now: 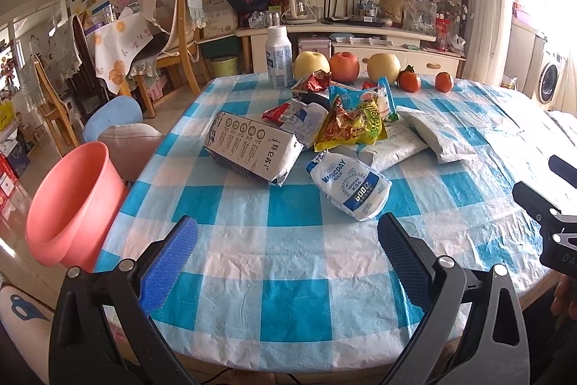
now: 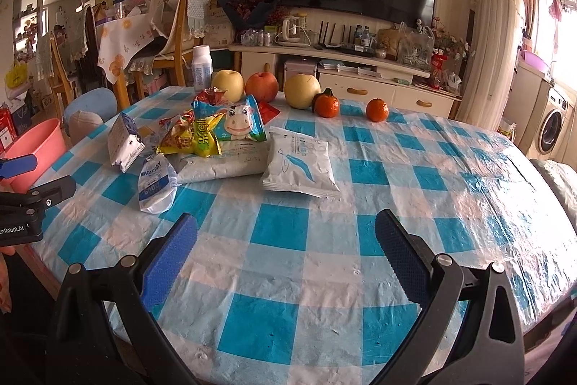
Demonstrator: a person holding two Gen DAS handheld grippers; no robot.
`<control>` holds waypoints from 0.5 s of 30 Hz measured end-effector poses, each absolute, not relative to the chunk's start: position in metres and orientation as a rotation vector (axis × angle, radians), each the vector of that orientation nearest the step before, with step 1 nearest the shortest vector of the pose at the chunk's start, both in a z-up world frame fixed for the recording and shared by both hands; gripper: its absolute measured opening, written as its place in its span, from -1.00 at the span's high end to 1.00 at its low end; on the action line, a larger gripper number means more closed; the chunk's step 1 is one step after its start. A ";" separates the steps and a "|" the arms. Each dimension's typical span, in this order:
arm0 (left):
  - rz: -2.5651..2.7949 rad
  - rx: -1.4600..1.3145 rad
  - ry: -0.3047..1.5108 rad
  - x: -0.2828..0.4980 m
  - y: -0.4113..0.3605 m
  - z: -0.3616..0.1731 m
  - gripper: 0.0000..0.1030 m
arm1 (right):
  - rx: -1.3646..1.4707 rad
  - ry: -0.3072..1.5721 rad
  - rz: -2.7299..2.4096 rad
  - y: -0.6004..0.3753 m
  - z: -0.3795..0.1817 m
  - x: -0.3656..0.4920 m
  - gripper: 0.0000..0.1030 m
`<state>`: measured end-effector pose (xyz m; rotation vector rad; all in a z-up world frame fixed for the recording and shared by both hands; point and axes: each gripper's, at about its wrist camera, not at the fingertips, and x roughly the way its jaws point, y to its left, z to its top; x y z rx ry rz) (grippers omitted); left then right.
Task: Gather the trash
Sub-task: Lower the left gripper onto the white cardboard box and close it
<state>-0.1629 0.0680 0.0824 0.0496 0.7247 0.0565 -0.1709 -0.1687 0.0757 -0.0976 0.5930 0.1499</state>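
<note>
A heap of trash lies mid-table: a milk carton [image 1: 252,148] [image 2: 124,141] on its side, a white MAGICDAY pouch [image 1: 351,184] [image 2: 157,184], a yellow snack wrapper [image 1: 351,125] [image 2: 196,136], a blue cow-print wrapper [image 2: 238,121], a white feather-print packet [image 2: 299,165] and red wrappers [image 1: 312,83]. A pink bin [image 1: 70,204] [image 2: 32,150] stands off the table's left edge. My left gripper [image 1: 288,251] is open and empty above the near cloth. My right gripper [image 2: 286,248] is open and empty, short of the feather packet.
Apples [image 1: 344,65], a pear [image 1: 384,65] and two tangerines [image 1: 409,82] line the far edge beside a white bottle [image 1: 278,56]. The checked tablecloth [image 2: 414,204] covers the table. Chairs [image 1: 176,35] and stools stand at the left; a TV cabinet stands behind.
</note>
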 end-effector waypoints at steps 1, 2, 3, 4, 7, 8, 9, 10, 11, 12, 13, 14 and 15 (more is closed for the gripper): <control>0.054 0.044 0.727 -0.162 0.070 0.081 -0.91 | -0.091 0.596 0.152 -0.168 0.075 -0.169 -0.93; 0.053 0.040 0.727 -0.161 0.071 0.080 -0.91 | -0.080 0.599 0.154 -0.169 0.075 -0.168 -0.93; 0.052 0.034 0.726 -0.160 0.073 0.078 -0.91 | -0.065 0.598 0.156 -0.170 0.076 -0.166 -0.93; 0.050 0.025 0.728 -0.159 0.075 0.077 -0.91 | -0.045 0.598 0.159 -0.171 0.077 -0.164 -0.93; 0.028 -0.037 0.733 -0.154 0.085 0.076 -0.91 | 0.022 0.626 0.177 -0.178 0.077 -0.156 -0.93; 0.021 -0.066 0.735 -0.152 0.090 0.077 -0.91 | 0.049 0.647 0.194 -0.181 0.076 -0.151 -0.93; 0.015 -0.099 0.737 -0.150 0.095 0.077 -0.91 | 0.079 0.666 0.213 -0.183 0.075 -0.148 -0.93; 0.005 -0.132 0.738 -0.147 0.101 0.077 -0.91 | 0.104 0.678 0.219 -0.186 0.075 -0.145 -0.93; -0.002 -0.160 0.741 -0.144 0.105 0.077 -0.91 | 0.119 0.683 0.216 -0.189 0.075 -0.142 -0.93; -0.007 -0.194 0.746 -0.141 0.111 0.077 -0.91 | 0.123 0.686 0.211 -0.191 0.076 -0.140 -0.93; -0.017 -0.232 0.753 -0.136 0.117 0.076 -0.91 | 0.122 0.688 0.205 -0.193 0.077 -0.137 -0.93; -0.028 -0.270 0.760 -0.132 0.122 0.075 -0.91 | 0.121 0.685 0.198 -0.195 0.079 -0.134 -0.93; -0.037 -0.325 0.770 -0.127 0.129 0.073 -0.91 | 0.124 0.679 0.190 -0.198 0.080 -0.131 -0.93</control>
